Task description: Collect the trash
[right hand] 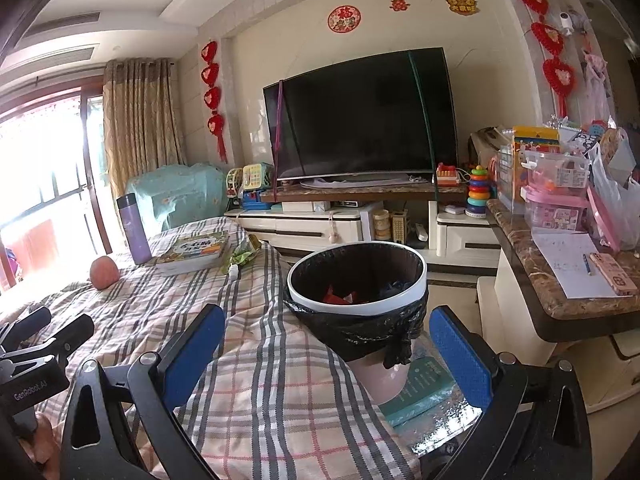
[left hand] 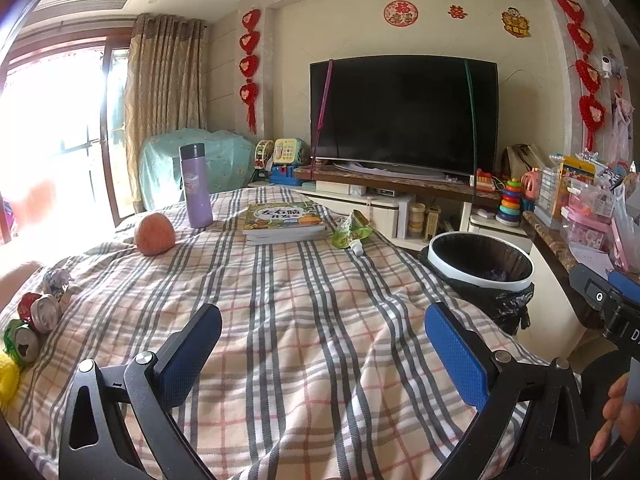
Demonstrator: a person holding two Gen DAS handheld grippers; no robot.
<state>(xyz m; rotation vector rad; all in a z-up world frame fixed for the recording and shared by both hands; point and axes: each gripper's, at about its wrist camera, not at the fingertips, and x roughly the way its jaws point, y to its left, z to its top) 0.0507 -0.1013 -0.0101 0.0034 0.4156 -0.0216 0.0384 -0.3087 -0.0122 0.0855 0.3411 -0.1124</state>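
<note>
Both jaws spread wide and empty: left gripper (left hand: pixel 323 344) low over the plaid pink-and-grey cloth (left hand: pixel 304 320) covering the table, right gripper (right hand: pixel 326 346) at the cloth's edge facing the round white-rimmed bin lined with a black bag (right hand: pixel 357 307). Some red and dark scraps already down inside the liner. Still out on the cloth: a crushed red drink can (left hand: pixel 42 310) and a crushed green drink can (left hand: pixel 22 344) lying touching near the left edge, a crumpled wad of wrapper (left hand: pixel 58 279) just beyond them, and a flattened green squeeze pouch with a white spout (left hand: pixel 351 230) near the far right edge, beside the stack of books (left hand: pixel 284 222). Likely not trash: the round orange fruit (left hand: pixel 155 234) and the tall purple flask (left hand: pixel 195 186). Cans probably light, thin-walled and slick, already dented, so best pinched across the squashed body rather than the rim. Pouch likely limp and floppy; stiffer hold expected at the spout or along a sealed edge. Wrapper wad nearly weightless, springy, apt to slip unless squeezed through its middle. Loose cloth liable to bunch under a low pinch.
</note>
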